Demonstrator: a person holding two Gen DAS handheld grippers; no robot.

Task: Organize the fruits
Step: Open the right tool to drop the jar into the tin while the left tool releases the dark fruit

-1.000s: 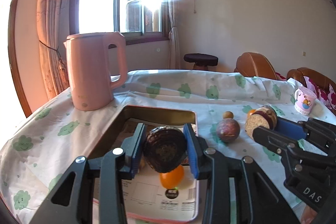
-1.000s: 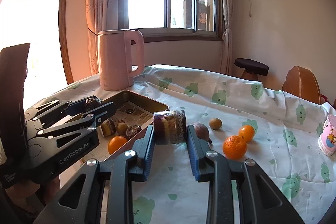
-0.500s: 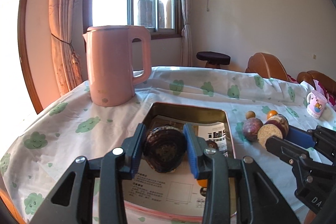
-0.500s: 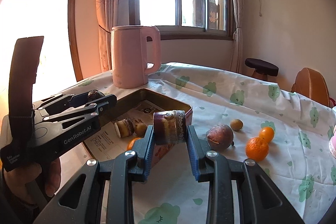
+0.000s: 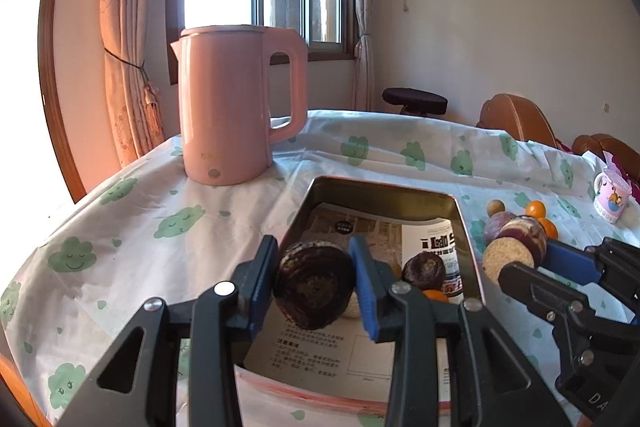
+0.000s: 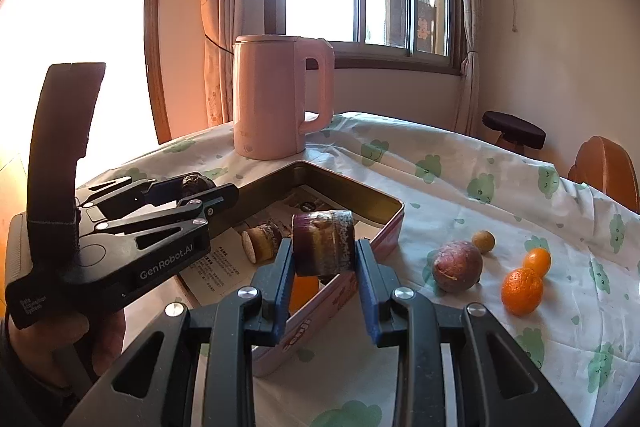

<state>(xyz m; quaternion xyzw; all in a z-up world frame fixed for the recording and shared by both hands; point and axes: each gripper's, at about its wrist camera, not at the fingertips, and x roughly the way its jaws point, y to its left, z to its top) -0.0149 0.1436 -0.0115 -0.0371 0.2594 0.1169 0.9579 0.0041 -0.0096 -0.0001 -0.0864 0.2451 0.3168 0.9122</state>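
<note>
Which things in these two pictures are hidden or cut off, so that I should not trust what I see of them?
- Left wrist view: the orange fruit in the tin tray is mostly hidden behind the left gripper.
- Right wrist view: the dark fruit held in the left gripper is mostly covered by its fingers.
- Right wrist view: an orange fruit in the tray is partly hidden by the right gripper.
- Left wrist view: the cup is small and distorted near the right edge.

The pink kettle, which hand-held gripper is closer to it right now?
Left. The left hand-held gripper is over the tin's side towards the pink kettle; the right hand-held gripper hangs over the tin's far edge from it.
</note>
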